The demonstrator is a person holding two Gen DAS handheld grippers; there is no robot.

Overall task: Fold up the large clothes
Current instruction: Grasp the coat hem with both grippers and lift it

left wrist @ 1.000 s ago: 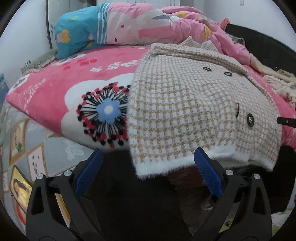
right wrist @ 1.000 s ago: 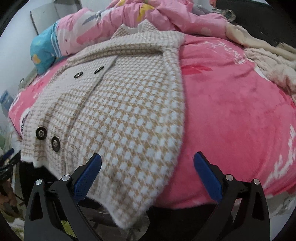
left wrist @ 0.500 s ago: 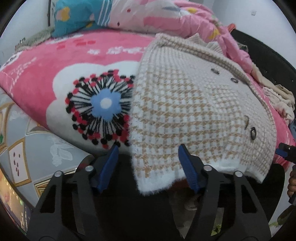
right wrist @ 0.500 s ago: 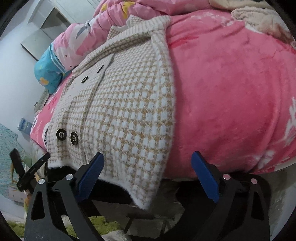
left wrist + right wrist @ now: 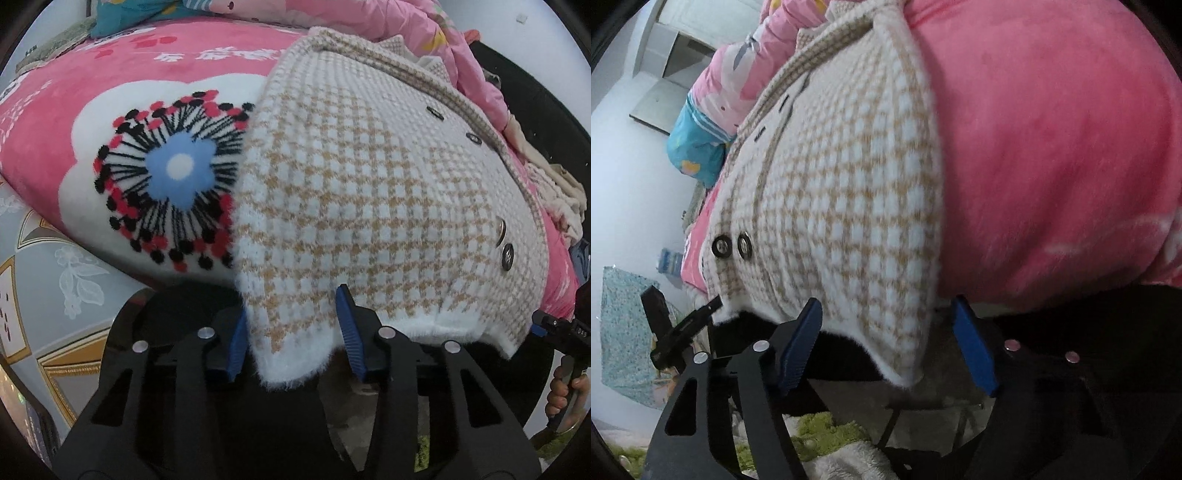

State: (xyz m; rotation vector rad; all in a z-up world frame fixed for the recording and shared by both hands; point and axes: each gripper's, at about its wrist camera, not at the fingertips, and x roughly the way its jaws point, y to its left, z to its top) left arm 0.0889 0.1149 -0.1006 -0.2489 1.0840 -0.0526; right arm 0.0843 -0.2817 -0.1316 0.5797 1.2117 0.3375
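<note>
A tan-and-white checked coat (image 5: 369, 206) with dark buttons lies on the pink bed, its white fuzzy hem hanging over the bed's near edge. My left gripper (image 5: 293, 332) is open with its blue pads on either side of the hem's left corner, the fabric between them. In the right wrist view the coat (image 5: 849, 206) hangs the same way. My right gripper (image 5: 886, 347) is open around the hem's right corner, with its pads apart from the fabric. The left gripper also shows at the left of the right wrist view (image 5: 683, 325).
A pink flowered blanket (image 5: 140, 122) covers the bed. A pink quilt and blue pillow (image 5: 698, 144) are piled at the head. Other clothes (image 5: 554, 192) lie at the right side. A patterned sheet (image 5: 44, 288) hangs below the bed edge. A green rug (image 5: 812, 432) lies on the floor.
Both grippers have moved forward and down to the hem. The left jaws have narrowed around the left corner. The right jaws have narrowed some around the right corner.
</note>
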